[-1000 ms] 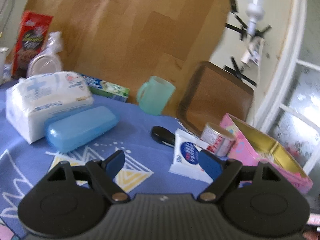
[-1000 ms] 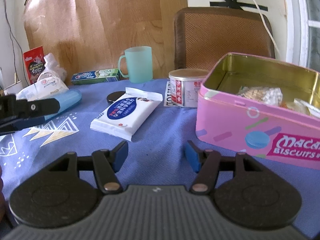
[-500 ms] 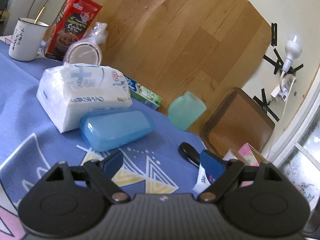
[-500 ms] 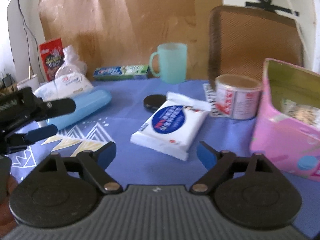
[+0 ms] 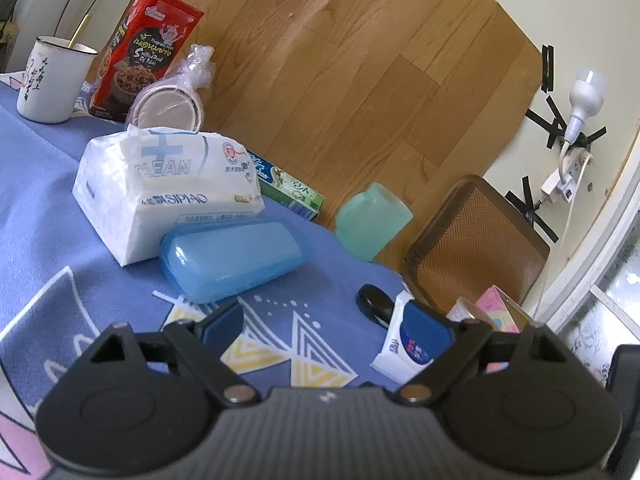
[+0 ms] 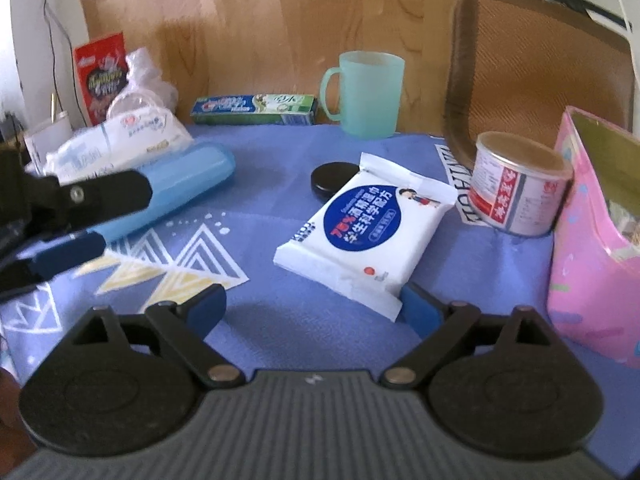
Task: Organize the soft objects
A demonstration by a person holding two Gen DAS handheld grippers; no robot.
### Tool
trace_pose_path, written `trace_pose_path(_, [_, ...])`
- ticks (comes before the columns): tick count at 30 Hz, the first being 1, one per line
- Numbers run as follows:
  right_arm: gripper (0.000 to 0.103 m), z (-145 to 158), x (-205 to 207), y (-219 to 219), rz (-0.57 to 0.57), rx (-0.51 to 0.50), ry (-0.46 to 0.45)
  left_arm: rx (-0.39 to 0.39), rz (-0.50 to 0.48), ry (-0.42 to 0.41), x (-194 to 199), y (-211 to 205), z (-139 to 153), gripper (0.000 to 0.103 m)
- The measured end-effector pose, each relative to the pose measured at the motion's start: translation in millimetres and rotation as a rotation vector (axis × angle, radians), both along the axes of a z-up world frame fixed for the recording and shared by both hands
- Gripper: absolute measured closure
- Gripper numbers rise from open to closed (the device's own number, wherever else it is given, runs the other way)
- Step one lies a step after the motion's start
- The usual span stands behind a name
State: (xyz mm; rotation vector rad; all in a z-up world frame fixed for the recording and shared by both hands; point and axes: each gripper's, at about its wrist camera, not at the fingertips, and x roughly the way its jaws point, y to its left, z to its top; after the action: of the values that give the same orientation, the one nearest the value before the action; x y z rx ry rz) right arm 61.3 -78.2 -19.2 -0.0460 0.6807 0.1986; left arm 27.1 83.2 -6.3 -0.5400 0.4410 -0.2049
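Blue patterned cloth (image 6: 280, 332) covers the table, backed by a wood-grain board (image 5: 360, 80) along its far edge. Near the middle lies a flat white wet-wipe pack with a blue oval label (image 6: 366, 232), one far corner just beside a round black lid (image 6: 332, 178). The right gripper (image 6: 314, 306) hovers just short of the pack's near edge; its jaws have just been opening, stand wide apart and hold nothing. Open cloth lies to its left. A pink biscuit tin (image 6: 592, 248) and a red-and-white can (image 6: 520, 188) close off the right side. The left gripper (image 5: 326, 324) is spread and empty above bare cloth, near a translucent blue plastic case (image 5: 234, 258) that leans on a bulky white tissue pack (image 5: 168, 184).
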Motion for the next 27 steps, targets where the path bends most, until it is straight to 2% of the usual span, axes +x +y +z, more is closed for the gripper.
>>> trace_pose_path(1, [0.016, -0.6, -0.1, 1.0, 0.000, -0.012, -0.009, 0.001, -0.002, 0.000, 0.4, 0.1, 0.1, 0.012])
trace_pose_path(3, [0.053, 1.0, -2.8, 0.4, 0.007, -0.021, -0.038, 0.002, -0.004, -0.001, 0.8, -0.2, 0.2, 0.012])
trace_pose_path(5, [0.073, 2.5, -2.9, -2.7, 0.018, -0.019, -0.042, 0.004, -0.006, 0.000, 1.1, -0.8, 0.2, 0.011])
trace_pose_path(6, [0.080, 2.7, -3.3, -4.7, 0.017, -0.020, -0.043, 0.005, -0.008, 0.000, 1.4, -0.9, 0.2, 0.011])
trace_pose_path(8, [0.087, 2.9, -3.5, -8.0, 0.020, -0.017, -0.044, 0.007, -0.009, 0.000, 1.4, -1.1, 0.1, 0.011])
trace_pose_path(14, [0.093, 2.3, -9.6, -17.4, -0.002, -0.024, -0.064, 0.006, -0.010, 0.002, 1.1, -1.4, -0.3, 0.011])
trace_pose_path(17, [0.101, 2.4, -15.8, -25.2, -0.017, -0.021, -0.068, 0.009, -0.013, 0.001, 1.8, -1.8, -0.6, 0.010])
trace_pose_path(25, [0.100, -0.6, -41.8, -42.2, -0.031, -0.055, -0.106, 0.012, -0.026, 0.003, 3.2, -2.0, -1.0, 0.009])
trace_pose_path(27, [0.097, -1.4, -45.4, -44.1, -0.028, -0.054, -0.118, 0.012, -0.029, 0.005, 3.4, -2.0, -1.0, 0.009])
